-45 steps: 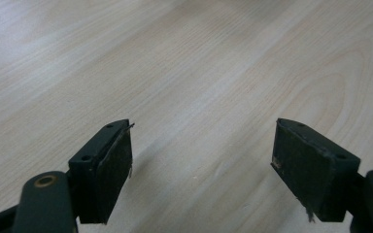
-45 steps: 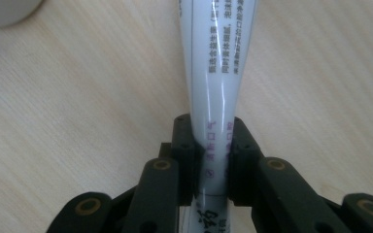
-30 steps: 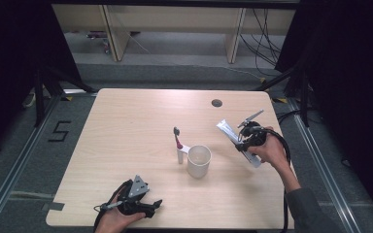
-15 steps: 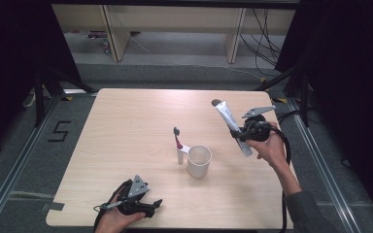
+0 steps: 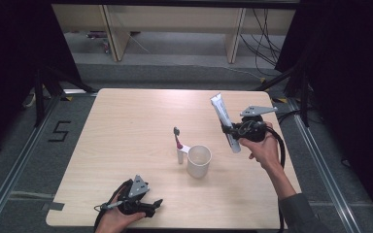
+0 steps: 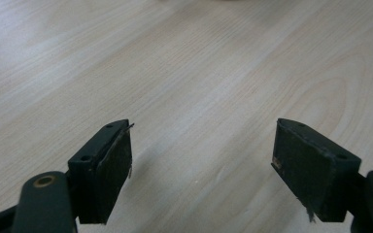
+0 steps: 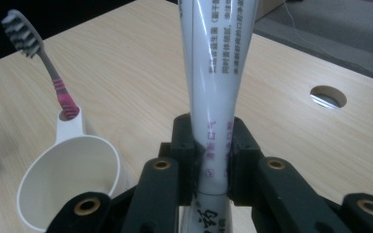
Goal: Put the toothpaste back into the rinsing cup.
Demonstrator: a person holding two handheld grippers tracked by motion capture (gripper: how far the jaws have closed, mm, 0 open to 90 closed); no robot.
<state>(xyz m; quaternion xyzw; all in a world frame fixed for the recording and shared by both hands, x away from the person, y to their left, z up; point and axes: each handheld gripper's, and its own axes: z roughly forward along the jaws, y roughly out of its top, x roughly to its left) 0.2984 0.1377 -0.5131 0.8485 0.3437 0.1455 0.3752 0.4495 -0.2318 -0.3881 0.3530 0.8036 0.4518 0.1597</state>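
Nearest me, at the table's front edge, I'm resting the left gripper low w/ its jaws spread wide and nothing between them, keeping it clear of the work for now. Further out, approx mid-table, the white cup is standing upright w/ a toothbrush parked bristles-up in its handle slot. Over on the right I'm holding the right gripper above the table, jaws pinching a white toothpaste tube round its middle; I'm gripping there so the long tube isn't flopping, prob. heading for the cup. Beyond it a cable hole is showing.
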